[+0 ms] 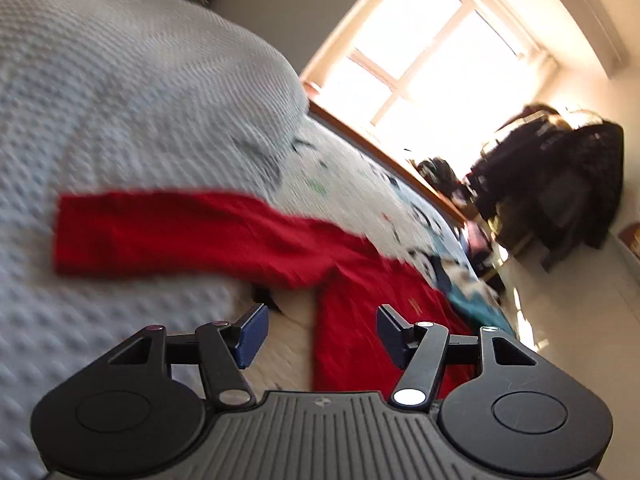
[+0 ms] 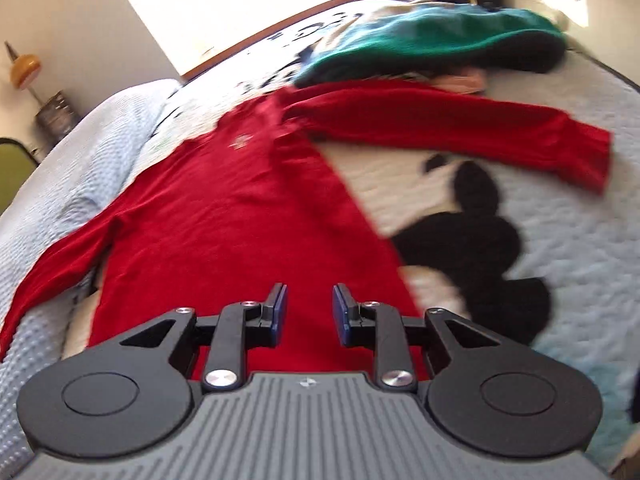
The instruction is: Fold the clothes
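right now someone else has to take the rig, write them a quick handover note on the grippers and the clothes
Left gripper: open, nothing between the fingers, above the sweater's edge.
Right gripper: open, narrower gap, empty, above the sweater's lower body.
Red sweater: spread flat on the bed, both sleeves out to the sides, one sleeve lying across the white textured blanket.
Green garment heaped at the sweater's far end, unfolded.
Done: sweater laid out. No fold visible yet.
Left: fold sleeves in, fold the body, then the heap.
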Available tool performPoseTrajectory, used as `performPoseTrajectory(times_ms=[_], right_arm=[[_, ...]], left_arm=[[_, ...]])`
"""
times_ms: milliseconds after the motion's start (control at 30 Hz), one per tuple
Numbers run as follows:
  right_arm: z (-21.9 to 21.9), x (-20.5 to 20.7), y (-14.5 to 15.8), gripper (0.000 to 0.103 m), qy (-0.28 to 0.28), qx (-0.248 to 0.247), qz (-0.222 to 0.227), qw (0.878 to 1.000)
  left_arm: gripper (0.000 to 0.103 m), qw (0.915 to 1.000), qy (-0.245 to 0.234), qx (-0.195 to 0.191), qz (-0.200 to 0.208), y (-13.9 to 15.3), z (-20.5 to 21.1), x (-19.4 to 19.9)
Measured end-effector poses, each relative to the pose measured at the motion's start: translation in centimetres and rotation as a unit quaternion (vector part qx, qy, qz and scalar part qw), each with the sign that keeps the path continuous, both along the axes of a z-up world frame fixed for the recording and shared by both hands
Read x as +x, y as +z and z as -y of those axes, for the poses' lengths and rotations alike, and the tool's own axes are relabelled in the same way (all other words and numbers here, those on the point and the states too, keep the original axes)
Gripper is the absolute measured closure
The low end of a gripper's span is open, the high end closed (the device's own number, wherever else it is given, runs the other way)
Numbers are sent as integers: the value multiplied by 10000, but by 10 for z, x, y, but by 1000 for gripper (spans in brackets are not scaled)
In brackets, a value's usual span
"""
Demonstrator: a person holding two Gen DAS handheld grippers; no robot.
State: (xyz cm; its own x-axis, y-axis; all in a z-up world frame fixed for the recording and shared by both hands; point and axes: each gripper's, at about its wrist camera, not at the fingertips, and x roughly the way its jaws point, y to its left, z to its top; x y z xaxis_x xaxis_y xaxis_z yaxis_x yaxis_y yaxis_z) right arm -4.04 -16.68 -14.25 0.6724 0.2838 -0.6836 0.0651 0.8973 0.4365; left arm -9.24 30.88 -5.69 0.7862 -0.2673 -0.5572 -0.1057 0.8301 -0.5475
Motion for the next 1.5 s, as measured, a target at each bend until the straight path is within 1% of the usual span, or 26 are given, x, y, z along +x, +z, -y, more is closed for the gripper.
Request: performPoseTrajectory(times_ms=[67, 100, 133, 200, 267, 367, 400, 433, 467, 500, 533, 600, 633, 733, 767, 833, 867, 900, 1000, 1033, 1100, 1167, 1267, 1367, 1433, 1500], right_arm=[[38, -10, -18, 75, -117, 215, -285, 9993], [50, -15, -26, 75, -28, 407, -364, 9985], [56, -19, -29, 75, 104, 533, -362, 9979], [56, -30, -35, 75, 308, 485, -216, 9981], [53, -32, -38, 74, 307, 558, -157, 9978], [48, -32, -43, 74, 235, 919, -327, 9950], [46, -33, -43, 75, 321, 936, -318, 9946], [43, -32, -43, 87, 373, 863, -319, 9951], [39, -31, -42, 96, 425, 789, -319, 9955], [38, -32, -39, 96, 428, 743, -310, 9958], [38, -33, -34, 96, 442, 716, -249, 9961], [40, -38, -22, 96, 453, 656, -93, 9968], [40, -37, -24, 96, 469, 654, -183, 9966], [34, -33, -40, 95, 545, 459, -525, 9961], [33, -33, -42, 95, 529, 472, -461, 9964], [42, -34, -37, 87, 507, 701, -504, 9950], [52, -38, -30, 83, 409, 774, -432, 9952], [64, -43, -22, 83, 313, 774, -261, 9962], [113, -40, -4, 78, -153, 567, 134, 9982], [131, -34, -2, 78, -345, 549, 172, 9977], [173, -15, -4, 78, -941, 597, 247, 9935], [206, 2, -11, 78, -1434, 736, 227, 9867], [244, 26, -34, 78, -1888, 1225, 55, 9743], [260, 42, -55, 78, -1965, 1536, -87, 9684], [265, 49, -63, 78, -1842, 1772, -70, 9668], [269, 55, -68, 78, -1647, 1957, -58, 9667]], left_arm=[[43, 9977, -394, 158, -519, -37, 40, 9], [45, 9949, -539, 280, -805, -56, 56, 13], [45, 9932, -528, 400, -954, -68, 64, 14], [46, 9897, -444, 641, -1199, -91, 74, 14], [44, 9904, -311, 490, -1254, -103, 71, 7], [44, 9923, -86, 130, -1228, -112, 68, -6], [49, 9924, -102, 77, -1223, -112, 69, -6], [57, 9923, -175, 57, -1224, -113, 71, -5], [97, 9910, -237, 14, -1321, -116, 71, -3], [96, 9892, -172, -93, -1455, -114, 71, 0], [96, 9902, -80, -179, -1384, -108, 68, -3], [96, 9935, -1, 55, -1140, -91, 65, -12], [96, 9936, 11, 145, -1121, -88, 63, -14], [95, 9876, 74, 365, -1526, -100, 64, -7], [94, 9849, 35, 499, -1656, -105, 68, -4], [85, 9841, -21, 718, -1627, -99, 73, -6], [74, 9835, -36, 843, -1601, -91, 75, -8], [66, 9840, -30, 961, -1502, -81, 77, -12], [55, 9885, -244, 1120, -988, -42, 93, -19], [55, 9907, -391, 1011, -826, -32, 105, -14], [52, 9929, -864, 559, -598, -18, 144, 4], [50, 9896, -1370, 55, -440, -10, 189, 24], [48, 9732, -2111, -771, -491, -30, 282, 61], [48, 9587, -2439, -1300, -663, -64, 371, 96], [48, 9529, -2433, -1589, -873, -86, 418, 116], [49, 9534, -2420, -1577, -874, -100, 457, 130]])
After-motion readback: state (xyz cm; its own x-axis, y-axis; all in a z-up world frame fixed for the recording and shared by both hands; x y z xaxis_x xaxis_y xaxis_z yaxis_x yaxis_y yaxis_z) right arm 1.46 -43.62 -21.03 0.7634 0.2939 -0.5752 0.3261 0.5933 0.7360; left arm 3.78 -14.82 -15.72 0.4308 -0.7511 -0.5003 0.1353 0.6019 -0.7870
